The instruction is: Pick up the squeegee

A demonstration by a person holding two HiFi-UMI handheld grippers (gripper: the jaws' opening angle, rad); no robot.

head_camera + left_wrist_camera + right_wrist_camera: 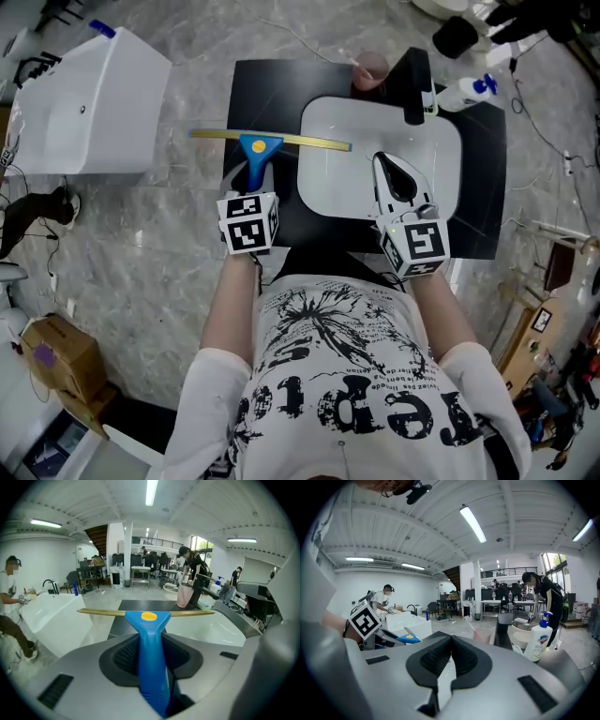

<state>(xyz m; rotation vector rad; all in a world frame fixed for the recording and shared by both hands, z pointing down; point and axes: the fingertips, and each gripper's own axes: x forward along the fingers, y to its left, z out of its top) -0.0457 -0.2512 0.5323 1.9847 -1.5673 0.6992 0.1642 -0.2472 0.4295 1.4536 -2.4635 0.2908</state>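
The black table (267, 94) takes up the middle of your head view. The white basin (323, 183) sits on its right half, and a white tub (89, 108) stands on the grey floor (169, 244), well off to the left.

Your left gripper (151, 641) is clamped on the squeegee (261, 150) — both dark pads press the sides of its blue handle, and the handle's end sinks down between the jaws. The handle runs straight out ahead to a head with a yellow dot. The long brass-coloured blade lies crosswise and roughly level. Seen from above, it reaches from past the table's left edge to over the basin's near rim.

Your right gripper (451, 641) hangs over the basin with its jaws drawn together — only a sliver of gap shows low down, and nothing is between them.

At the back of the basin stand a black faucet (415, 89), a white pump bottle (464, 92) and a pink cup (372, 67).
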